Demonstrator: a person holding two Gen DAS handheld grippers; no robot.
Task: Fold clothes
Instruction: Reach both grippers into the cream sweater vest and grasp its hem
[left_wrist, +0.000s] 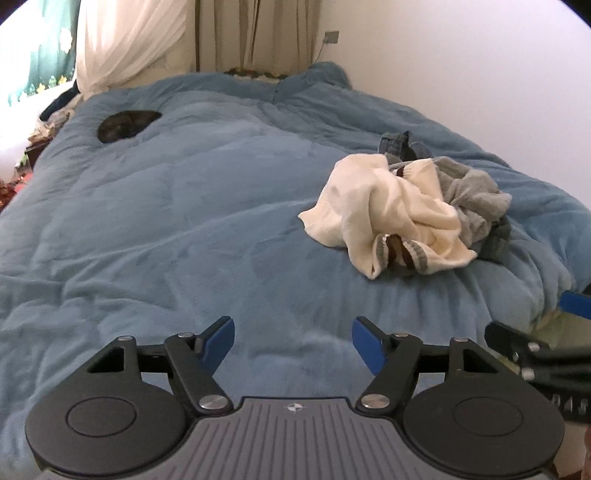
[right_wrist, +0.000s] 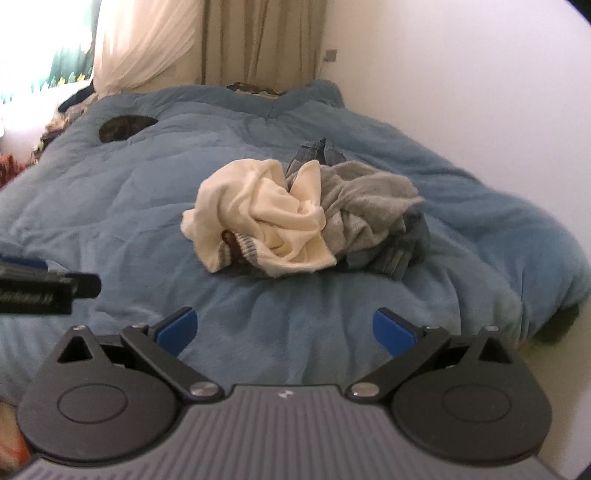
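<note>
Blue plush blanket (left_wrist: 184, 221) covers the whole bed, soft and rumpled. On its right side lies a crumpled heap of clothes: a cream sweater (right_wrist: 266, 214) with grey-and-brown striped cuffs, a fuzzy grey garment (right_wrist: 369, 199) touching it, and denim (right_wrist: 314, 153) behind. The left gripper (left_wrist: 293, 341) and the right gripper (right_wrist: 284, 330) hover over the blanket's near edge, fingers spread, holding nothing.
</note>
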